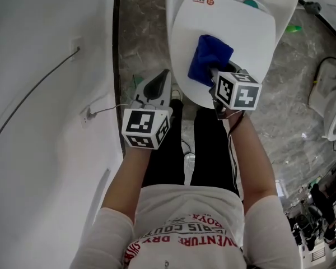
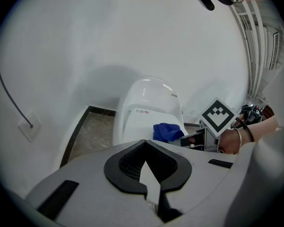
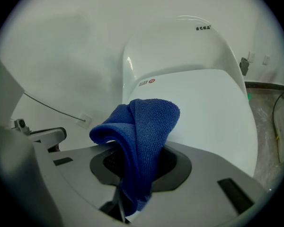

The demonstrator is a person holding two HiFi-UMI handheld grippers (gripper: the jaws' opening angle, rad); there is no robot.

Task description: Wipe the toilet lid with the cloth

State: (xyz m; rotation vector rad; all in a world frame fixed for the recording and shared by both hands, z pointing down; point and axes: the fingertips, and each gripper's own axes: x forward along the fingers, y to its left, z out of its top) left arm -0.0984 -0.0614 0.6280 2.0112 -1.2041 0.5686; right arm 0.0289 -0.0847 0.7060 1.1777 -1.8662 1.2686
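Head view: right gripper [image 1: 215,73] is over the near half of the toilet lid [image 1: 238,29], with the blue cloth [image 1: 209,58] bunched ahead of it and apparently resting on the lid. The lid's long axis runs away from me toward the tank. Left gripper [image 1: 157,87] hangs off the lid's left edge, above the floor [image 1: 143,32].

Left gripper view: jaws pressed together, nothing between them; lid ahead and to the right.

Right gripper view: jaws pinch the cloth, bare lid straight beyond. I judge the right hand wipes forward.
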